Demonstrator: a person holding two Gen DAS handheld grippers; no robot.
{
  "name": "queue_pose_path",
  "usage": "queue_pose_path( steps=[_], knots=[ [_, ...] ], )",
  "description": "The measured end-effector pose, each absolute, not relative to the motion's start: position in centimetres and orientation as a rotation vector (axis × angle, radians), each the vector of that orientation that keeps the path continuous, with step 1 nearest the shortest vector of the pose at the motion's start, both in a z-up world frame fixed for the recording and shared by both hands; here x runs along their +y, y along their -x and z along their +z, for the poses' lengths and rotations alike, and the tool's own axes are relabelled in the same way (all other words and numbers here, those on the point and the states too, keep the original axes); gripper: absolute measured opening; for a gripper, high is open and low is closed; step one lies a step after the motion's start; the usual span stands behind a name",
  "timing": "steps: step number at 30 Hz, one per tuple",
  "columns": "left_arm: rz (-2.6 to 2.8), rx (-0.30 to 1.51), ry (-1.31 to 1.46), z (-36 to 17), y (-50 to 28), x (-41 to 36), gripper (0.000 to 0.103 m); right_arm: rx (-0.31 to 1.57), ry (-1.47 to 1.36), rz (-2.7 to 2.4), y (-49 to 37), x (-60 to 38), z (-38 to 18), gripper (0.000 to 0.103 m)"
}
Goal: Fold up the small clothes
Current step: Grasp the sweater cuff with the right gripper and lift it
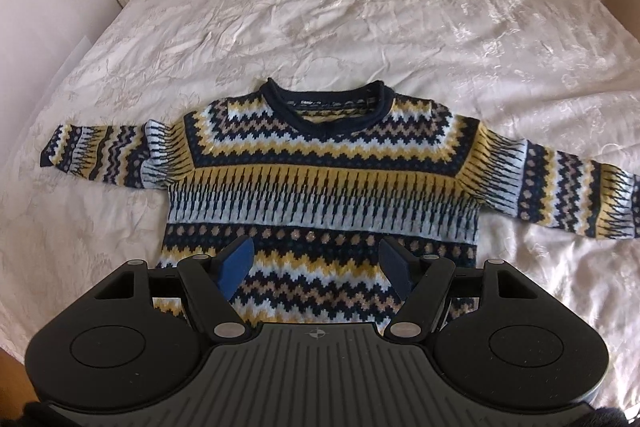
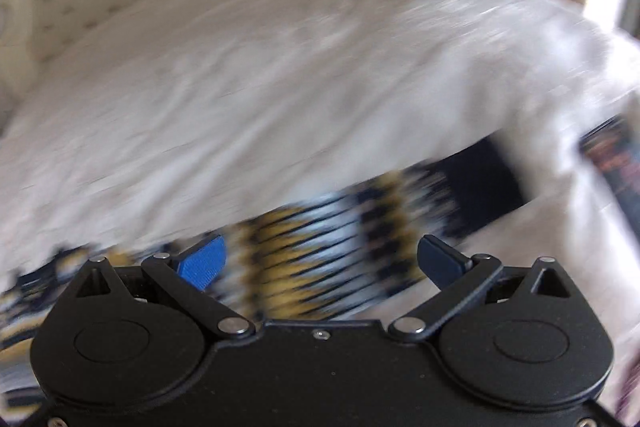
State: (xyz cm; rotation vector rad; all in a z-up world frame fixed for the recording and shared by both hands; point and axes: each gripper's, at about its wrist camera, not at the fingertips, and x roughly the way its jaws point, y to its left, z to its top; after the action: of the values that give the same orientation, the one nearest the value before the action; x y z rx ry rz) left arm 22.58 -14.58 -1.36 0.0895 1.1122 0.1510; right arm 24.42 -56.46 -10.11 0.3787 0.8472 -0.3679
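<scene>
Sweater (image 1: 320, 163): it is lying flat on the white bedspread (image 1: 340, 19), front up, with both sleeves sticking out.
Your left gripper (image 1: 316, 263): you are holding it wide open over the sweater's bottom part, gripping nothing.
Your right gripper (image 2: 322, 261): it is gaping wide too, holding nothing, over a blurry sleeve (image 2: 320, 247).

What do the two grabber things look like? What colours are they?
Each hand-held gripper is matte black plastic with two round discs at its base and thin black link bars joined by silver pins. The left hand-held gripper has a ribbed grey plate with a small crosshair mark. The right hand-held gripper has a plain black body with small screws. Both carry one bright blue finger pad and one dark navy pad. No cables show.
</scene>
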Motion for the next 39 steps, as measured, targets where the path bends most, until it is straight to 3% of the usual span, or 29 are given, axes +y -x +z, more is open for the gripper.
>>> queue_pose_path(
  steps=[5, 6, 8, 10, 16, 18, 22, 23, 39],
  knots=[
    [0.168, 1.138, -0.086, -2.1, -23.6, -14.7, 0.068, 0.871, -0.384, -0.491, -24.1, -61.9, -11.8, 0.100],
    [0.168, 1.139, -0.091, -2.2, -23.7, -14.8, 0.068, 0.879, -0.401, -0.505, -24.0, -62.8, -12.3, 0.097],
    [0.166, 1.142, -0.102, -2.3, -24.0, -15.2, 0.068, 0.894, -0.429, -0.524, -23.6, -64.4, -13.0, 0.081],
    [0.160, 1.148, -0.112, -2.5, -24.3, -15.6, 0.068, 0.913, -0.472, -0.526, -23.5, -65.4, -14.1, 0.077],
    [0.142, 1.155, -0.151, -2.8, -24.9, -16.7, 0.068, 0.895, -0.549, -0.499, -24.0, -67.4, -15.8, 0.077],
    [0.142, 1.152, -0.157, -2.7, -25.0, -16.8, 0.068, 0.876, -0.574, -0.486, -24.0, -67.6, -15.9, 0.067],
    [0.142, 1.154, -0.149, -2.8, -24.9, -16.8, 0.068, 0.887, -0.619, -0.470, -24.4, -68.1, -16.1, 0.028],
    [0.140, 1.157, -0.149, -2.8, -24.9, -16.9, 0.068, 0.882, -0.630, -0.459, -24.5, -68.0, -16.0, 0.023],
    [0.096, 1.114, -0.129, -2.5, -22.9, -13.3, 0.068, 0.737, -0.504, -0.080, -29.3, -53.7, -5.7, 0.022]
  ],
)
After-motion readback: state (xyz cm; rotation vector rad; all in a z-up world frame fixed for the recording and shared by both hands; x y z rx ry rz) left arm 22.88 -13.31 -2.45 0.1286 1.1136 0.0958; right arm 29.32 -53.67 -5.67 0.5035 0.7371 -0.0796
